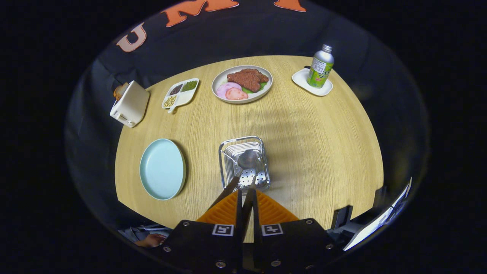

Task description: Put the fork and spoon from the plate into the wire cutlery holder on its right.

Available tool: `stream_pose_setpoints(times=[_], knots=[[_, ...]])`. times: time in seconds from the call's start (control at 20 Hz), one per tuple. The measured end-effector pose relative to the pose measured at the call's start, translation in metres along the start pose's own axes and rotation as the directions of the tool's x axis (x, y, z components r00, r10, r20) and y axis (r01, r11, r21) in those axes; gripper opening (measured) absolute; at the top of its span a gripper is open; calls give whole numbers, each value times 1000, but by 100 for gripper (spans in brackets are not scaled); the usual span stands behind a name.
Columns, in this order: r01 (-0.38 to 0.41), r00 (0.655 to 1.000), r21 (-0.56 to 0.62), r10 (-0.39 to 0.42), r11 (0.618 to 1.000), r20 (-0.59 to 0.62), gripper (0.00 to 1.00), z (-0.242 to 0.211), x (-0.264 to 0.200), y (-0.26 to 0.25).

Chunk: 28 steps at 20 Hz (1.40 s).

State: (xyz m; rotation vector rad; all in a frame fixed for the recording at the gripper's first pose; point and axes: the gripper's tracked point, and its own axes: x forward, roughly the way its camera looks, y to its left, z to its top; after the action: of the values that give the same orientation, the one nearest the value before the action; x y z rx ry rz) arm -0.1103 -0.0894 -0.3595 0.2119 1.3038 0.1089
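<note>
The gripper [245, 198] hangs over the near edge of the round wooden tabletop [315, 152], its two fingers drawn almost together and clamped on the dark handle of a spoon [247, 160]. The handle runs up from between the fingertips, and the spoon's rounded bowl sits just ahead of them, over the open top of the wire cutlery holder [244, 163]. Whether the bowl touches the holder's perforated floor cannot be told. A second slim dark handle leans out of the holder's near left side beside the left finger; it looks like the fork [227, 189], though its head is hidden inside the wire walls.

The holder stands near the middle of the tabletop's near edge. To its left, well apart from it, lies a pale blue plate [163, 169], bare on its face.

Farther off, at the tabletop's left edge, stands a cream toaster [130, 103] with a slice of bread poking from its top. Next to it, toward the far edge, is a white divided tray [181, 93] holding dark, green and yellow grains. At the far edge sits a round dish [242, 83] with brown meat, pink slices and a green leaf. At the far right a metal bottle with a green label [321, 66] stands upright on a small white saucer [312, 82].
</note>
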Motion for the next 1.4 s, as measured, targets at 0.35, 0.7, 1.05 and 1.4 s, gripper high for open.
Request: stream_pose_setpoints(times=[0.35,0.7,1.05,1.4], knots=[[39,920,-142,20,989,391,53,86,-55,10],[101,603,-155,63,983,795,85,174,-179,35],[120,303,-125,84,985,949,91,210,-295,58],[116,175,-98,77,988,982,94,215,-335,67]])
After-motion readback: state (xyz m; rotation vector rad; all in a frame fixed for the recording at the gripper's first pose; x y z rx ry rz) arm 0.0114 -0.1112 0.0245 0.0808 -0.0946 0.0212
